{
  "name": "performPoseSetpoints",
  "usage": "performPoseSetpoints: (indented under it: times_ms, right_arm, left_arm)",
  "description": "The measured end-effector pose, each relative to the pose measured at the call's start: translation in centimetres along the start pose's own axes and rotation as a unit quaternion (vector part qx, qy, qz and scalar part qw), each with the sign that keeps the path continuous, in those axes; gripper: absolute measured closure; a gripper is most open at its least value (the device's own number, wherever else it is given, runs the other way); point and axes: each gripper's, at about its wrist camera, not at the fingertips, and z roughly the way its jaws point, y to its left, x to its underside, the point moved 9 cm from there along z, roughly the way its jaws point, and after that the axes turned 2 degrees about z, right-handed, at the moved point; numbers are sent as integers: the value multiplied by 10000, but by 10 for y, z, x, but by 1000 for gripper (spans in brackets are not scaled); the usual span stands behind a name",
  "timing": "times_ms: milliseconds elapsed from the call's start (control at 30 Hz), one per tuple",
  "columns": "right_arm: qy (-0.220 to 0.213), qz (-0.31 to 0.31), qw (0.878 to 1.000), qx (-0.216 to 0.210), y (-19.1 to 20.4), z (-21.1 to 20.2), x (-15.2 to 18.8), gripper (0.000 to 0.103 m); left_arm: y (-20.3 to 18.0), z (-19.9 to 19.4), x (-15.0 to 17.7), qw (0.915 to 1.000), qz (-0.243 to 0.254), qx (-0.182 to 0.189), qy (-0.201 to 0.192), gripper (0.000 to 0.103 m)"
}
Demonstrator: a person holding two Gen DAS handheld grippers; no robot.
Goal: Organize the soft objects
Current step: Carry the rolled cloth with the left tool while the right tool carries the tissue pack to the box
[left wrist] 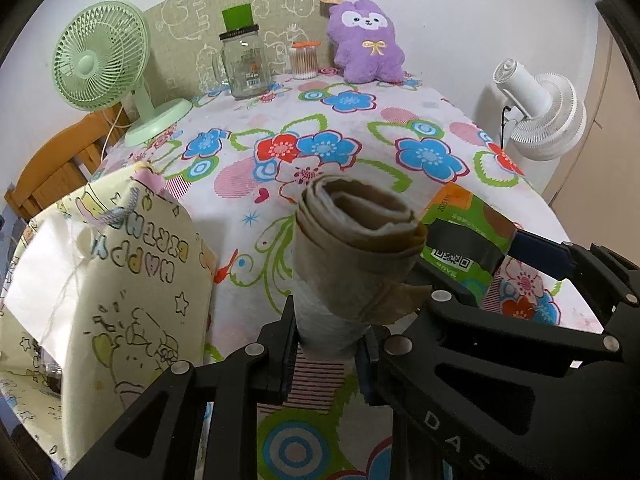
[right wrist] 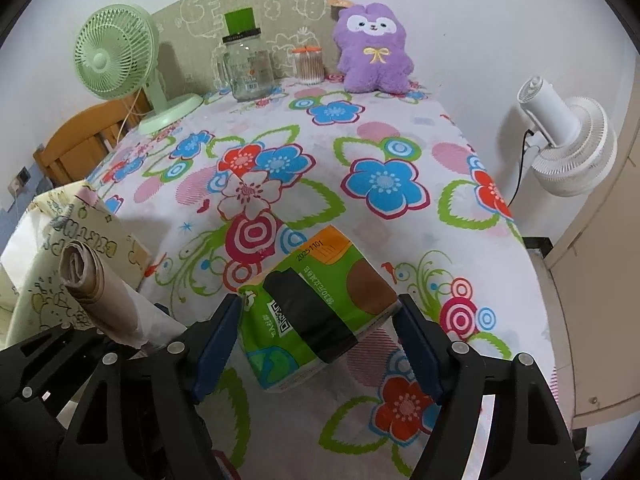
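Note:
My left gripper point(left wrist: 330, 332) is shut on a rolled beige cloth point(left wrist: 352, 248), which stands up above the flowered tablecloth point(left wrist: 320, 120). The same roll point(right wrist: 100, 292) shows at the lower left of the right wrist view. A green tissue pack point(right wrist: 316, 304) with a black band lies on the tablecloth point(right wrist: 360, 140). My right gripper point(right wrist: 318, 308) straddles it, with the blue pads touching both of its ends. In the left wrist view the pack point(left wrist: 464, 232) lies just right of the roll. A purple plush toy point(left wrist: 366, 44) sits at the far edge of the table.
A yellow birthday gift bag point(left wrist: 120, 280) stands open at the left, close to the roll. At the back are a green fan point(left wrist: 100, 56), a glass jar point(left wrist: 244, 64) and a cotton swab jar point(left wrist: 304, 60). A white fan point(left wrist: 540, 112) is off the right edge.

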Motion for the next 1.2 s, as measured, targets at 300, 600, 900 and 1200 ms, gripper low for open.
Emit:
performPoseSetpoints:
  times_ms: [300, 600, 900, 1200]
  right_arm:
    - [-245, 49, 9996, 104, -2, -29, -7, 25]
    - [-491, 130, 9986, 154, 1, -60, -15, 25]
    - [-737, 134, 9969, 251, 7, -91, -20, 25]
    - [-938, 109, 9952, 269, 20, -119, -22, 25]
  left_arm:
    - [-1, -26, -10, 9996, 41, 16, -262, 79]
    - [1, -55, -18, 9985, 40, 24, -546, 79]
    - [4, -84, -21, 9970, 67, 75, -770, 79]
    - [14, -110, -21, 9949, 39, 65, -1003, 79]
